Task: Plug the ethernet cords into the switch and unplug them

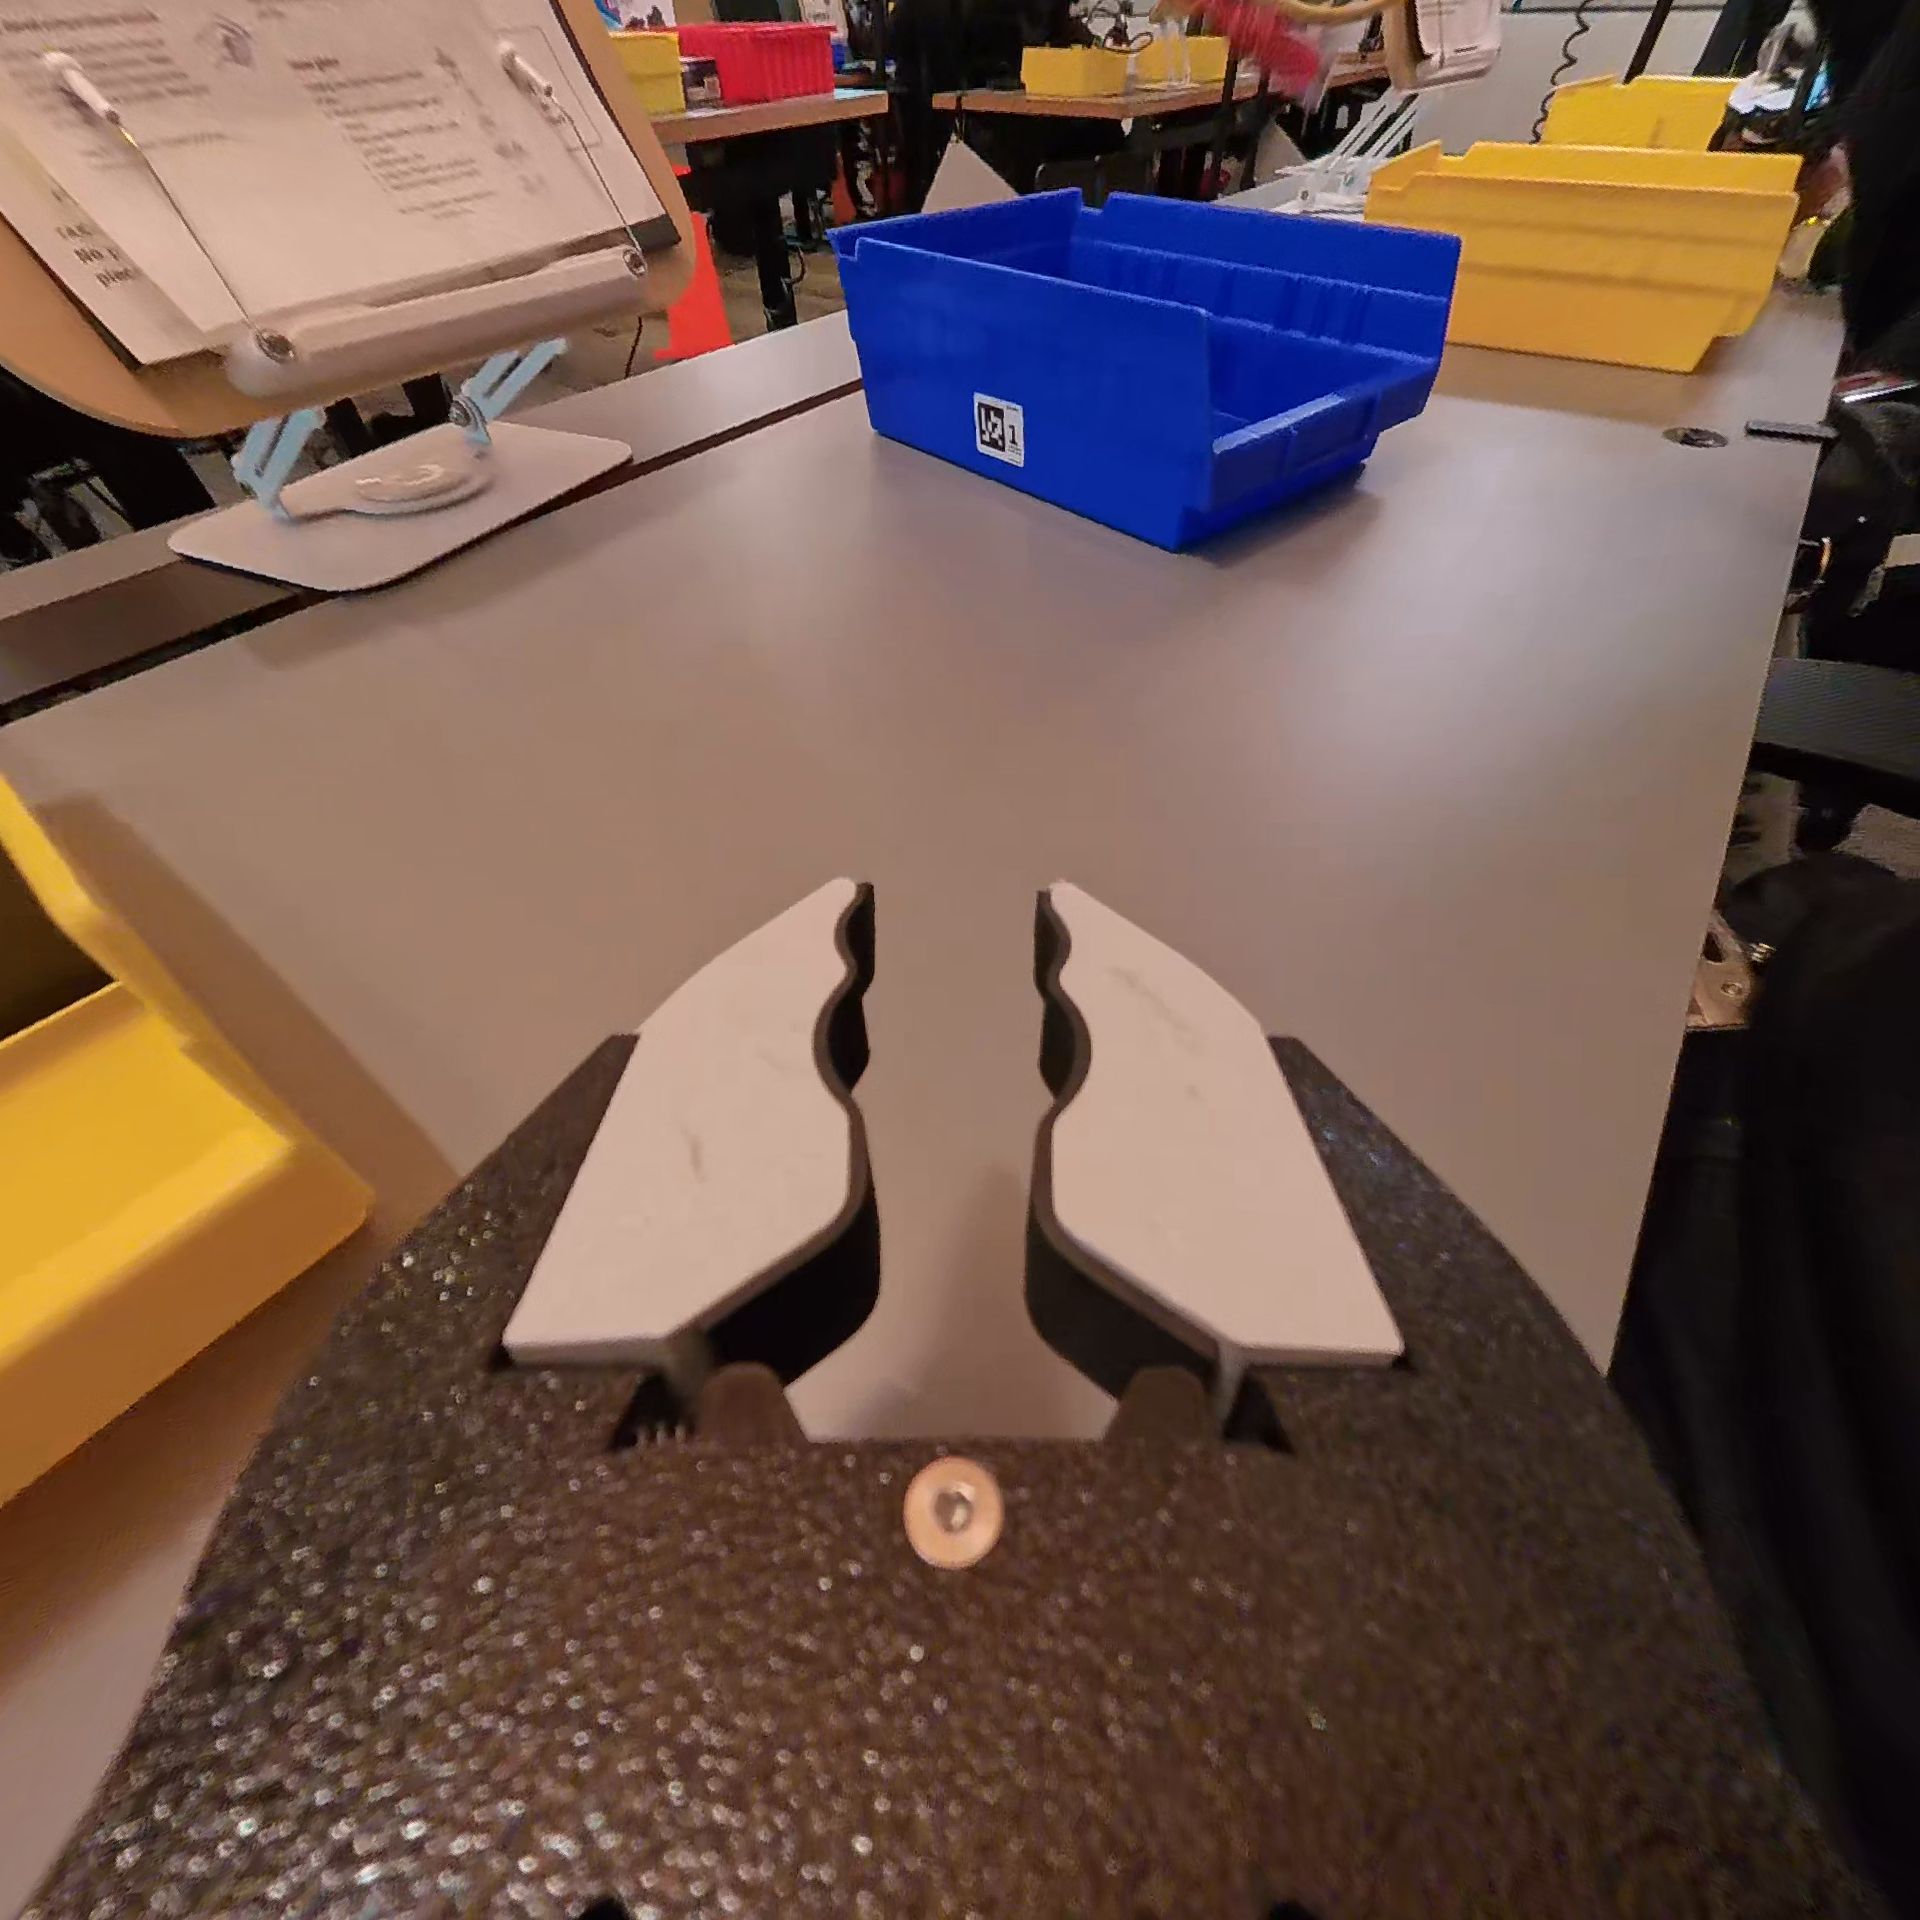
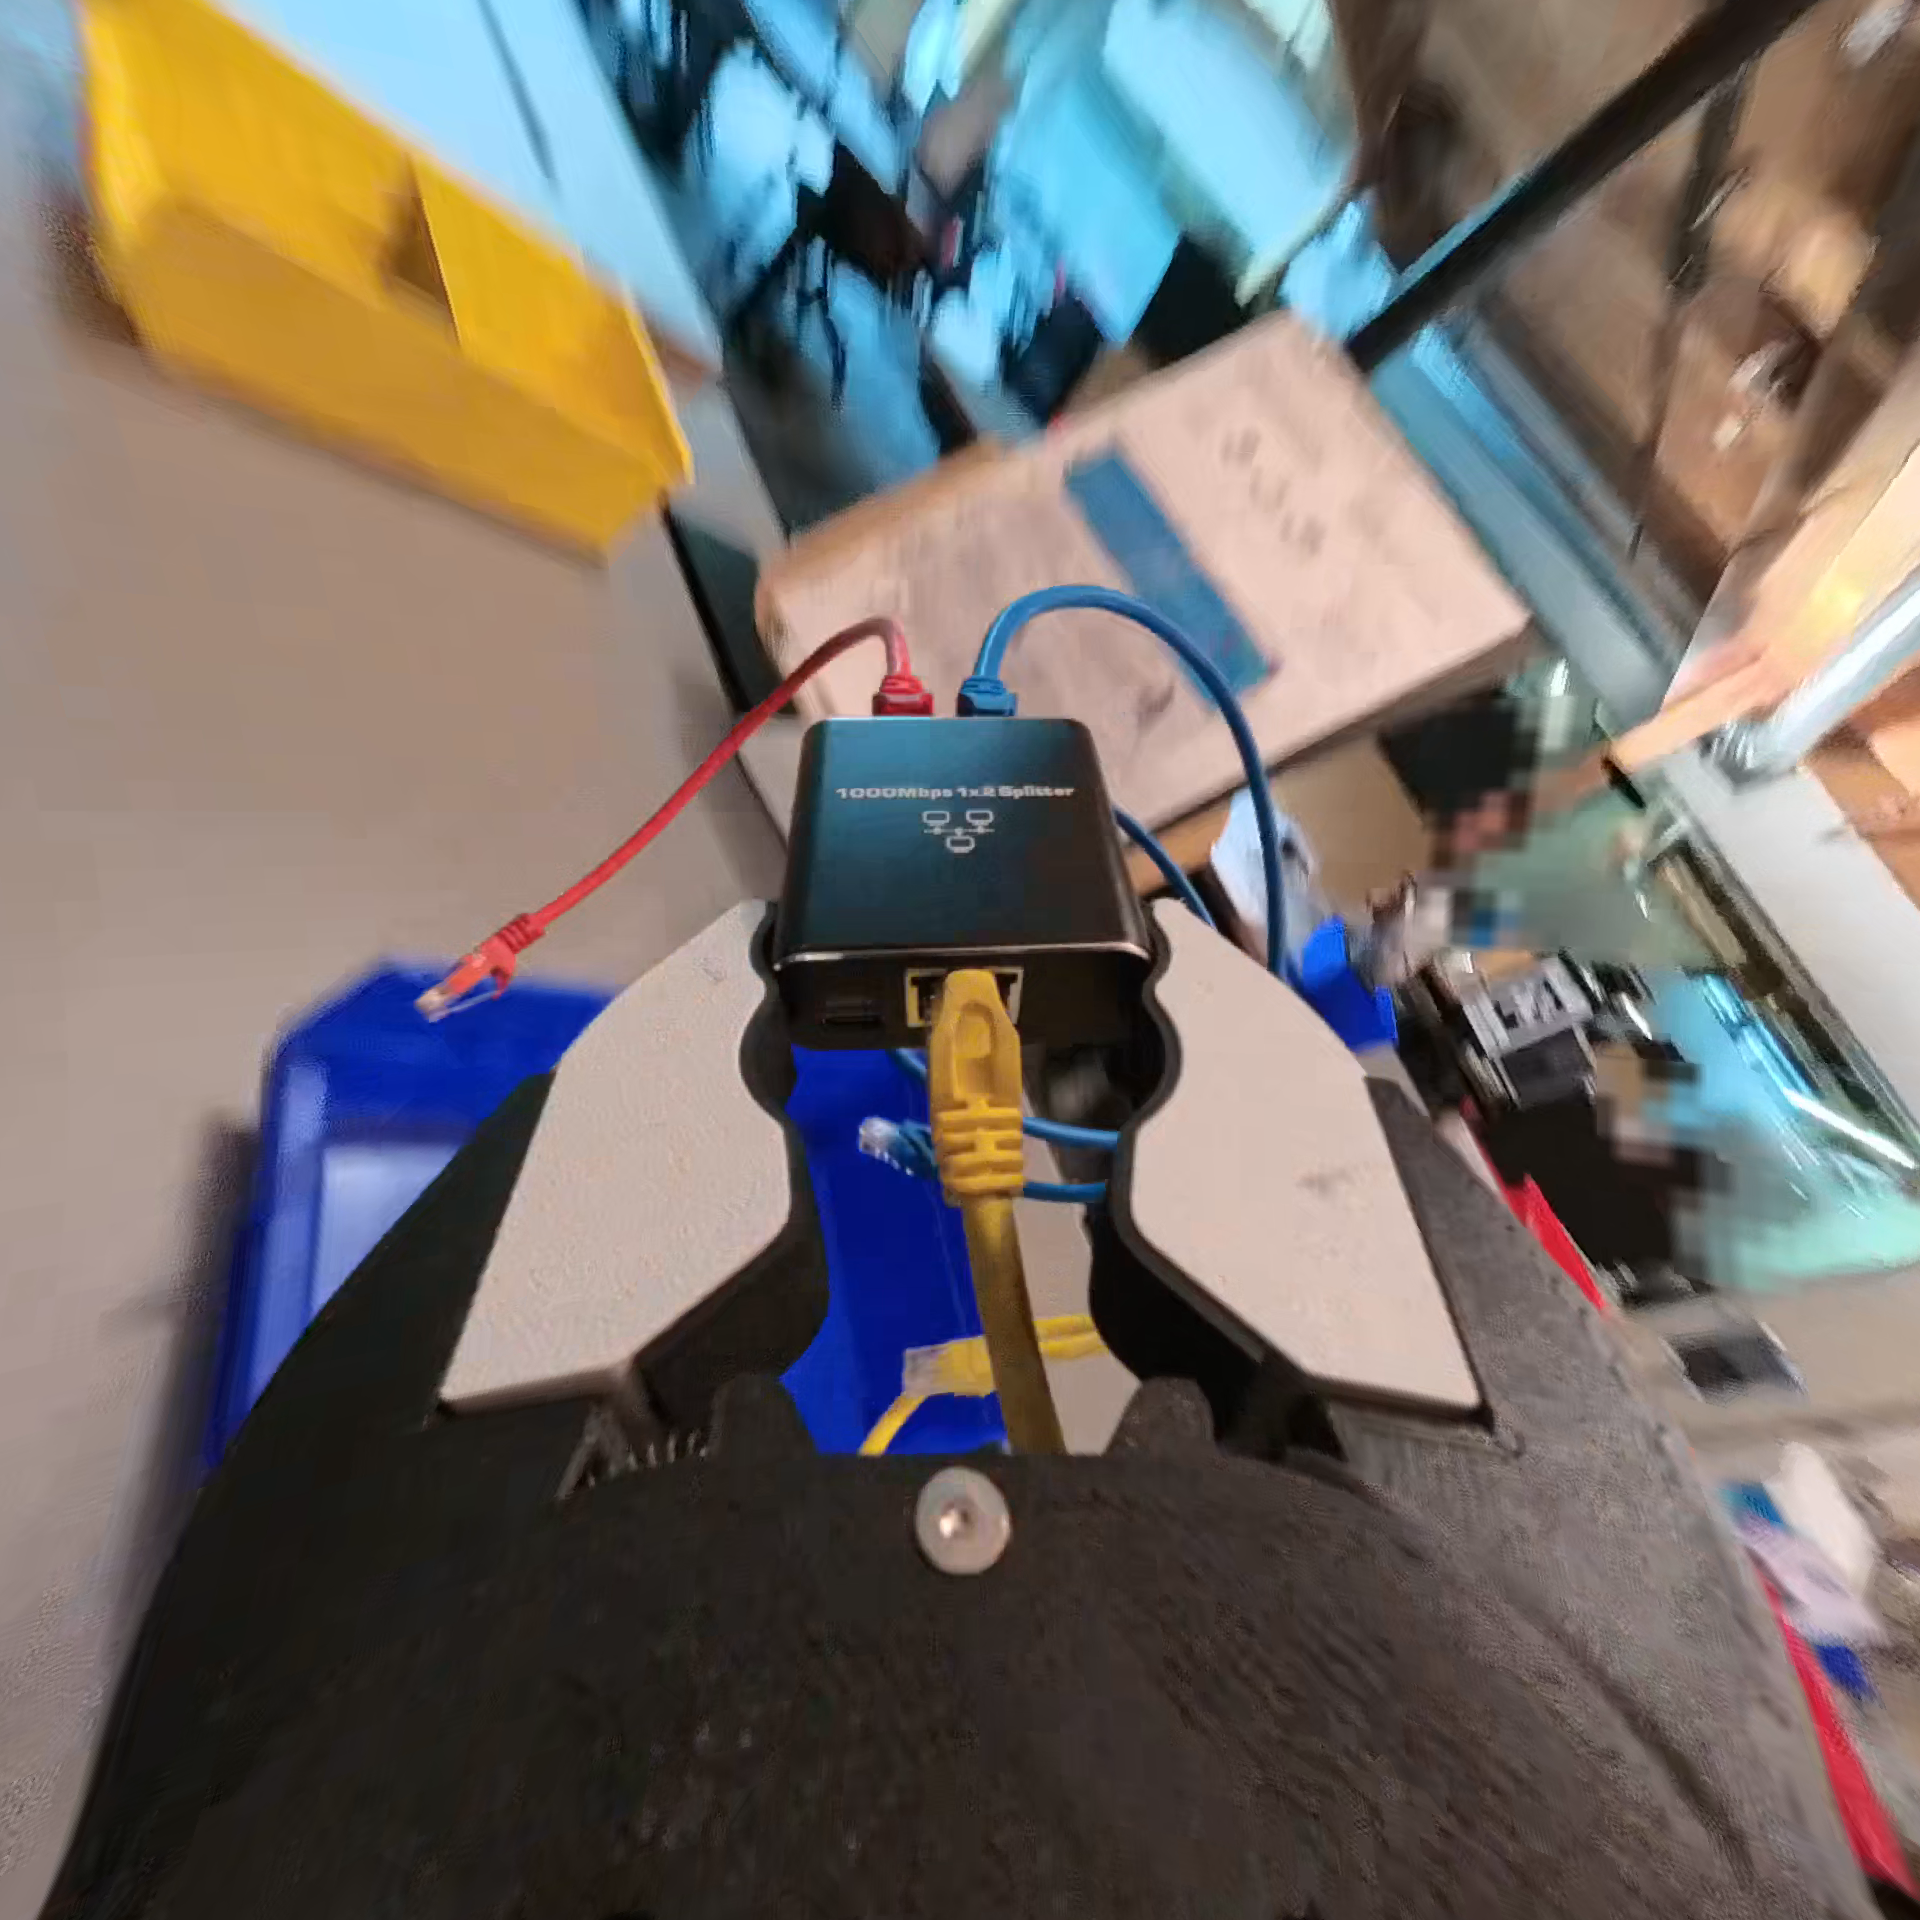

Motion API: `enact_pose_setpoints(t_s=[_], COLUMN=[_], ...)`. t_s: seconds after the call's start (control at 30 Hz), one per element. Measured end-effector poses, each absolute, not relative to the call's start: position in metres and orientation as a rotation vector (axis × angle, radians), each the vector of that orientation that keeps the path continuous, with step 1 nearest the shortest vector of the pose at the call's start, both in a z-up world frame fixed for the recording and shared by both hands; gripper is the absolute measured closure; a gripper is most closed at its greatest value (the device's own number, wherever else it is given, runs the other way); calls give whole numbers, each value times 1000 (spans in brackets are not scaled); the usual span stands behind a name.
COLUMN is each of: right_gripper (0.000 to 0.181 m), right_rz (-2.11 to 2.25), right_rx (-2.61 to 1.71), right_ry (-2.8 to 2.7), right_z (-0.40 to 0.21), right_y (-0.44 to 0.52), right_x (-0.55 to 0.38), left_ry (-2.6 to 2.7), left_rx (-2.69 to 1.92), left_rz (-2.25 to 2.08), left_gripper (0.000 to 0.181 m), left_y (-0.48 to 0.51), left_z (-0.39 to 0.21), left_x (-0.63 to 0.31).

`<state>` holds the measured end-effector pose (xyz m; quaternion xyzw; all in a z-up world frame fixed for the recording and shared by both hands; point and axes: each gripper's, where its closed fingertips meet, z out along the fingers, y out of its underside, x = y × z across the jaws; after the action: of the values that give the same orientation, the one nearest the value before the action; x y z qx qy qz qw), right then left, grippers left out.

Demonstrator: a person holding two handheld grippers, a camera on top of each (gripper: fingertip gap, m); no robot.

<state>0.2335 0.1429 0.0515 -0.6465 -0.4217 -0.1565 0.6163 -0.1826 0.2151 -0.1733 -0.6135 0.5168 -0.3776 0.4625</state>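
— Switch (image 2: 961, 873) sits clamped in the right claw (image 2: 961, 971), held in the air above the blue bin (image 2: 883, 1226), with red (image 2: 902, 694), blue (image 2: 985, 694) and yellow (image 2: 971, 1081) cords all plugged in.
— So it's the unplugging stage?
— Likely. The left claw (image 1: 954, 914), narrowly parted and empty over the tabletop (image 1: 935, 675), probably needs to pinch a plug's latch.

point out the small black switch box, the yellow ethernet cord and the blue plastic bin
small black switch box (image 2: 956, 842), right wrist view, top face
yellow ethernet cord (image 2: 975, 1081), right wrist view, plug boot
blue plastic bin (image 1: 1039, 343), left wrist view, side wall
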Motion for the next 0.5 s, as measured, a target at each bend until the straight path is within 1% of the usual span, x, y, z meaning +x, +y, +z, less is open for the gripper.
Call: enact_pose_setpoints(t_s=[0.1,0.23,0.4,0.5], right_gripper=[119,119,119,119], right_rz=[-522,-597,-483,-343], right_rx=[-1707,-1850,-1874,-1853], right_ry=[-1095,-1209,-1224,-1153], right_z=[19,-11,-30,-34], right_y=[152,162,180,186], right_x=[258,269,255,246], left_ry=[1276,1300,1342,1342], left_rx=[-1516,-1524,-1547,-1548], left_rz=[-949,-970,-962,-973], left_gripper=[153,153,153,153], left_y=[214,213,212,213], left_z=[-179,-187,-194,-194], left_x=[-178,-168,-160,-159])
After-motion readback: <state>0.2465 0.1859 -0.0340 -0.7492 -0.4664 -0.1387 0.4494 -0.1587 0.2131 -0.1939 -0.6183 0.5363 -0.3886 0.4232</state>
